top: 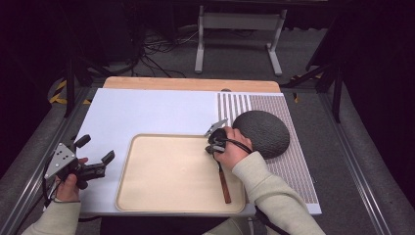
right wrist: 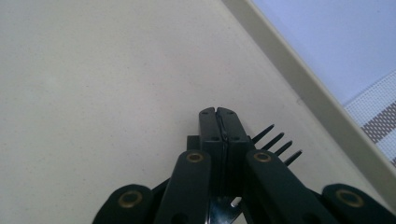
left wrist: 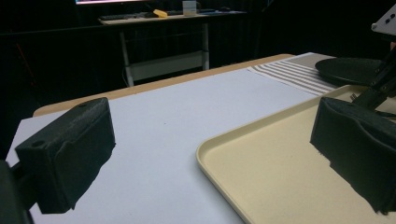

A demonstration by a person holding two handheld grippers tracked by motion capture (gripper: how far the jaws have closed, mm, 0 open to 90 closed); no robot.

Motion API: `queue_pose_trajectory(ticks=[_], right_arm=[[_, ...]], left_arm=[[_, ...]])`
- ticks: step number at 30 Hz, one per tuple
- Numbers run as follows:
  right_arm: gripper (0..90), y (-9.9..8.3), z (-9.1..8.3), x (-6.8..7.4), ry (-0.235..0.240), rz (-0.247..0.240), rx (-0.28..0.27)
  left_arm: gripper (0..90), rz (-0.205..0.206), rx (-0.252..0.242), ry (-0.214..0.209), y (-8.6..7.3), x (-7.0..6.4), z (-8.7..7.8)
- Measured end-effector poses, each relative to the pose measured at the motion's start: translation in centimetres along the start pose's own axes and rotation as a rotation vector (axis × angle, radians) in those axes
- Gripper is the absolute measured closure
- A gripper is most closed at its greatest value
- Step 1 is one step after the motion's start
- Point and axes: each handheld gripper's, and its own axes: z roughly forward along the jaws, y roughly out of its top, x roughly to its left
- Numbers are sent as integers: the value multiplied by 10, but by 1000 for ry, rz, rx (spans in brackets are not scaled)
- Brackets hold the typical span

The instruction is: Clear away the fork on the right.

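**Operator:** Starting from the desk's left edge, what is the status?

**Technician:** Left gripper [top: 95, 164] hovers beside the tray's [top: 147, 205] left rim, padded jaws wide apart, nothing between them. The tray is smooth beige plastic, rounded corners, raised lip.

**Operator:** And the right side?

**Technician:** Right gripper [top: 215, 144] sits at the tray's far right corner, jaws pressed together on a fork [right wrist: 278, 142]: dark tines, and a brown handle that looks wooden lying toward the near right corner. Judged step: setting the fork into the tray. Next move calls for releasing it flat. A dark, textured, round dish [top: 262, 133] rests on the striped mat [top: 293, 161].
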Motion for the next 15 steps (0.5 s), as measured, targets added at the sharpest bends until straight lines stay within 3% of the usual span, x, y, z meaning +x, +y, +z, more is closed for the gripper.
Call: queue_pose_trajectory(ticks=[15], right_arm=[[899,-8,-7,-11,-20,29,15]], left_arm=[[4,-4,0,2,-1,-1,1]])
